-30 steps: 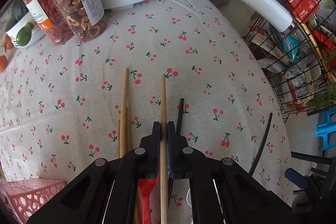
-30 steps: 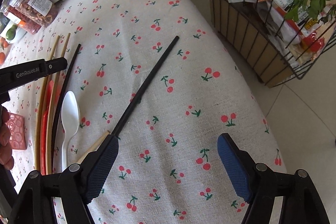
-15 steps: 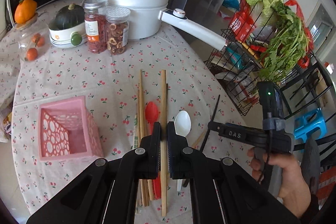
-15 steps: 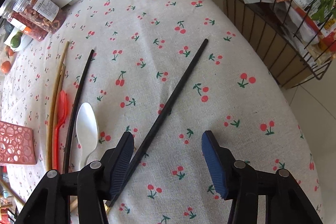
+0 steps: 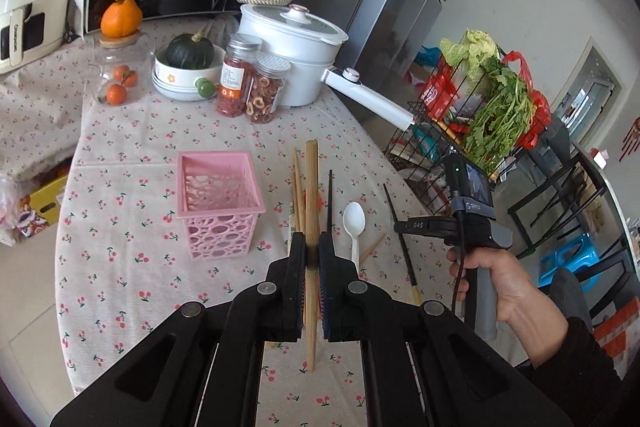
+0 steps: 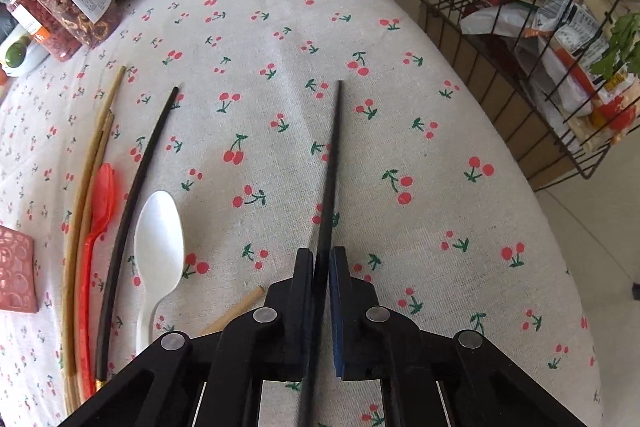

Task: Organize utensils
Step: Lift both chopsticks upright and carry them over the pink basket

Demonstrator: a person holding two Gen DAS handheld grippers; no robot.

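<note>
My left gripper [image 5: 313, 247] is shut on a wooden chopstick [image 5: 311, 195] and holds it well above the table, right of the pink perforated basket [image 5: 218, 203]. My right gripper [image 6: 320, 259] is shut on a black chopstick [image 6: 332, 163] that lies along the cherry tablecloth; the gripper also shows in the left wrist view [image 5: 400, 227]. On the cloth lie more wooden chopsticks [image 6: 86, 179], a red spoon [image 6: 100, 203], a second black chopstick [image 6: 136, 179] and a white spoon [image 6: 158, 247].
A white pot [image 5: 296, 39] with a long handle, two spice jars [image 5: 256, 83], a bowl with a squash [image 5: 184, 67] and a fruit jar [image 5: 116, 75] stand at the back. A wire rack [image 6: 540, 47] of groceries stands off the table's right edge.
My left gripper rose high with the wooden chopstick, bringing the basket into view. My right gripper moved over the black chopstick and closed on it.
</note>
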